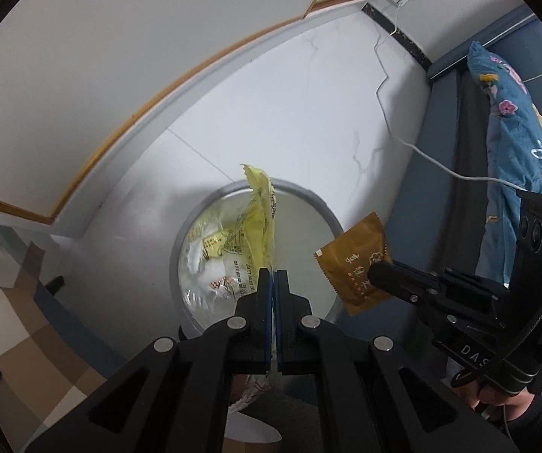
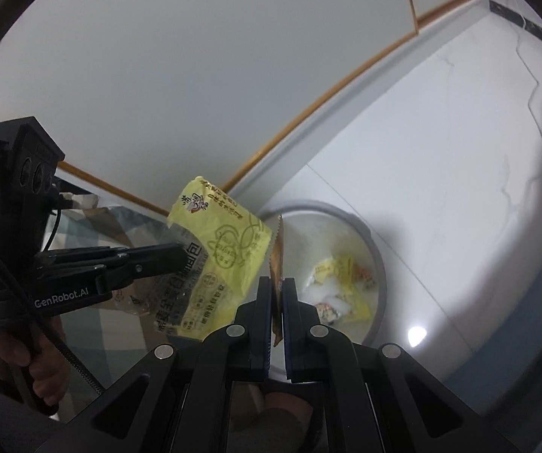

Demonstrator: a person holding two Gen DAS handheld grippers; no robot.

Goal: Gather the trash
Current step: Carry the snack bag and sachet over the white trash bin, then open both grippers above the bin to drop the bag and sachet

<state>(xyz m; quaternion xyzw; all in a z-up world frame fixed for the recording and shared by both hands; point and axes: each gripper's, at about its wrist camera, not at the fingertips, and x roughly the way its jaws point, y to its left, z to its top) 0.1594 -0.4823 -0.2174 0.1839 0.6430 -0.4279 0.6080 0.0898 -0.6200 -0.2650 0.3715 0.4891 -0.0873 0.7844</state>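
Observation:
My left gripper (image 1: 273, 275) is shut on a yellow snack wrapper (image 1: 259, 219) and holds it over a round grey bin (image 1: 310, 196) on the white floor. The same wrapper (image 2: 218, 249) shows flat in the right wrist view, pinched by the left gripper (image 2: 180, 260). My right gripper (image 2: 277, 283) is shut on a brown sachet (image 2: 276, 260), seen edge-on above the bin (image 2: 369, 241). In the left wrist view the right gripper (image 1: 374, 271) holds the sachet (image 1: 357, 264) beside the bin's right rim. Several wrappers (image 2: 341, 290) lie inside the bin.
A blue bed frame (image 1: 414, 226) with a floral pillow (image 1: 516, 120) stands to the right of the bin. A white cable (image 1: 388, 87) runs down the wall. A patterned rug (image 1: 10, 294) lies to the left.

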